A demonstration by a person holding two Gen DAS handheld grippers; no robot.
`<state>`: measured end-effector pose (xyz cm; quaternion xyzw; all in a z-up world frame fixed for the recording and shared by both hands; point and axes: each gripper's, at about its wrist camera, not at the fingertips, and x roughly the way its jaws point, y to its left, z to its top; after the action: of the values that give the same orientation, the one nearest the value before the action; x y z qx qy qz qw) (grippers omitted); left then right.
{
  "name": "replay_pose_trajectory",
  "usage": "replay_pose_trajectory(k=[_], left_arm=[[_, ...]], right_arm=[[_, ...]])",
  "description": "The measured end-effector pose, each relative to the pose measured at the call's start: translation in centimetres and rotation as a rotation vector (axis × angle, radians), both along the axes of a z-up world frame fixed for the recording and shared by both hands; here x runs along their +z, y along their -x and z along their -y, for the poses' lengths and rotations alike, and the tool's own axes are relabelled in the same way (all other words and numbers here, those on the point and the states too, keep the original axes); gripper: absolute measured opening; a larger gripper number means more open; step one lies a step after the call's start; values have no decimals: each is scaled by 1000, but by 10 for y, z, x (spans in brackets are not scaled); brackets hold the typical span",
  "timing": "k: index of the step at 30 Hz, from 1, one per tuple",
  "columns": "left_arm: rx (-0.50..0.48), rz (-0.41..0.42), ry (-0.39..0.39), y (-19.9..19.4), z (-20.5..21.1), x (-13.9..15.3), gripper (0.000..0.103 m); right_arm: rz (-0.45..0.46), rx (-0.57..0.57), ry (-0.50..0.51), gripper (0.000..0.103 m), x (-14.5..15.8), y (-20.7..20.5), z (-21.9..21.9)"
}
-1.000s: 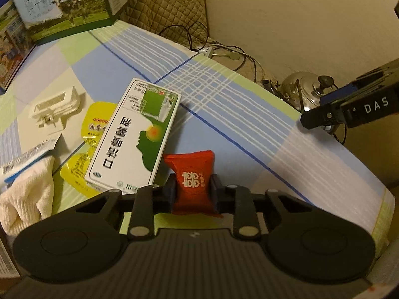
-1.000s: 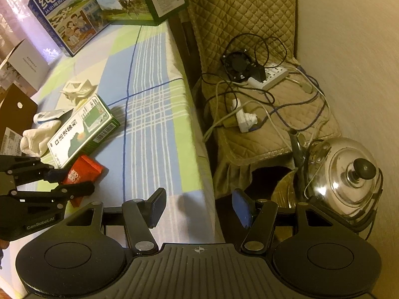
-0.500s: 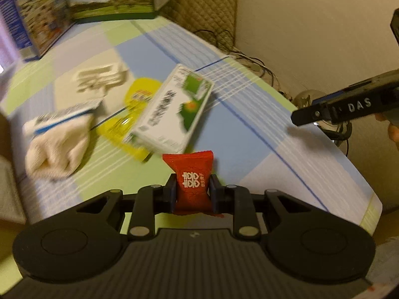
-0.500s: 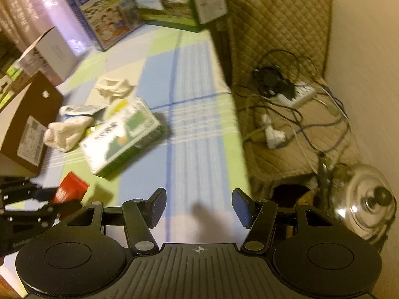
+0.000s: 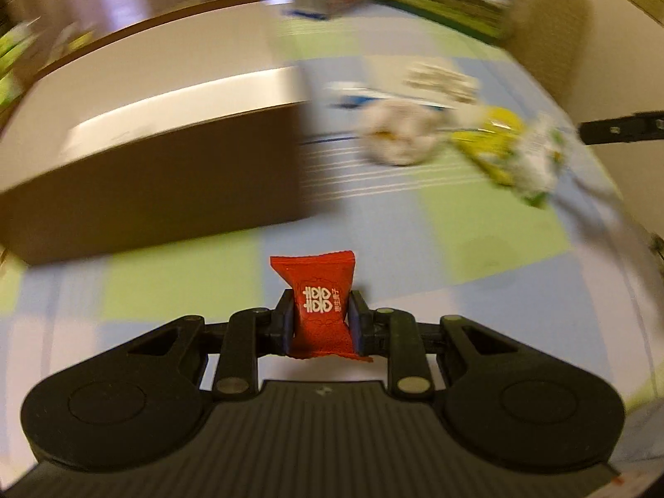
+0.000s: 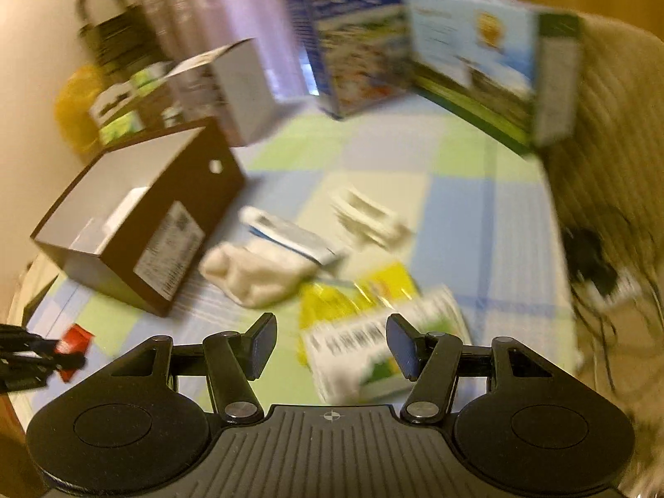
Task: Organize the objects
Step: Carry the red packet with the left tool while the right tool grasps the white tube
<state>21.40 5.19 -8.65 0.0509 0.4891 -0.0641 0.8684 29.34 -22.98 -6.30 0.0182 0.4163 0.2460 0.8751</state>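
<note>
L gripper [image 5: 321,320] clamped on red candy packet [image 5: 318,305]; R gripper [image 6: 332,346] jaws apart, nothing btwn them.

Landmark = brown open-top box [image 6: 137,224] on the checked cloth [image 6: 489,216]. Red packet sits upright btwn the L pads, held just off the cloth, near the box's long side & on the viewer's side of it in L wrist view; in R wrist view it's seen low left, just past the box's near corner. White sock [image 6: 257,269] lies just beside the box's labelled end, w/ a white-blue sachet [image 6: 290,234] touching it on the far side. Yellow pouch [image 6: 357,294] & green-white carton [image 6: 386,344] lie further right of the box, carton overlapping the pouch, right under the R fingers. White plastic clip [image 6: 369,218] well apart from box. Frames heavily blurred.
</note>
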Motion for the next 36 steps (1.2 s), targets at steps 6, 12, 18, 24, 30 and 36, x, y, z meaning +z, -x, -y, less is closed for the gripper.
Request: replay_pose_trajectory(k=[6, 12, 18, 24, 30, 36], left_arm=[[219, 17, -9, 9, -78, 7, 21], [352, 30, -27, 12, -128, 13, 21], [438, 27, -37, 8, -162, 14, 21], [499, 12, -41, 7, -181, 8, 21], [517, -4, -40, 4, -189, 4, 21], [521, -8, -38, 2, -190, 3, 21]], right_arm=[[59, 161, 40, 56, -8, -44, -55], [77, 289, 99, 56, -30, -89, -97], [53, 383, 168, 56, -56, -119, -126], [40, 429, 214, 48, -74, -140, -149], [17, 513, 276, 39, -93, -153, -163], [66, 550, 310, 31, -93, -147, -165]])
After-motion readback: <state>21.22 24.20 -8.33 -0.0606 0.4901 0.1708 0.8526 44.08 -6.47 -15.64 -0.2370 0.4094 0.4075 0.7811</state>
